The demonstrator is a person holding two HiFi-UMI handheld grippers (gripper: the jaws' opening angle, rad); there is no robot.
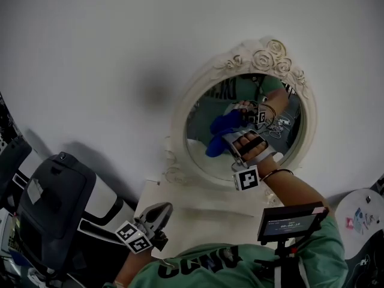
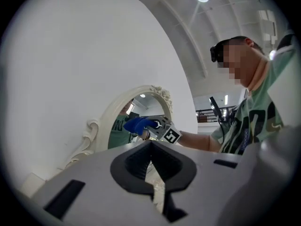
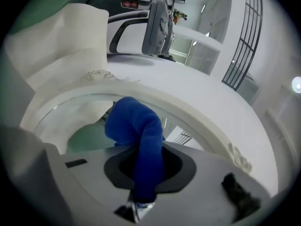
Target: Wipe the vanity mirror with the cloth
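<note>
The oval vanity mirror (image 1: 264, 59) has an ornate white frame and leans against a white wall. My right gripper (image 1: 231, 144) is shut on a blue cloth (image 1: 216, 145), and the cloth touches the lower left part of the glass. The mirror reflects both. In the right gripper view the cloth (image 3: 139, 131) bulges out of the shut jaws (image 3: 143, 150) against the glass (image 3: 77, 113). My left gripper (image 1: 161, 211) is low and left of the mirror, shut and holding nothing. In its view (image 2: 151, 148) the mirror (image 2: 157, 94) and the cloth (image 2: 138, 125) are ahead.
The mirror stands on a white block (image 1: 198, 212). A black and white machine (image 1: 54, 209) is at the lower left. A small dark screen (image 1: 291, 221) is mounted at the person's chest. A round white table (image 1: 360, 218) is at the right edge.
</note>
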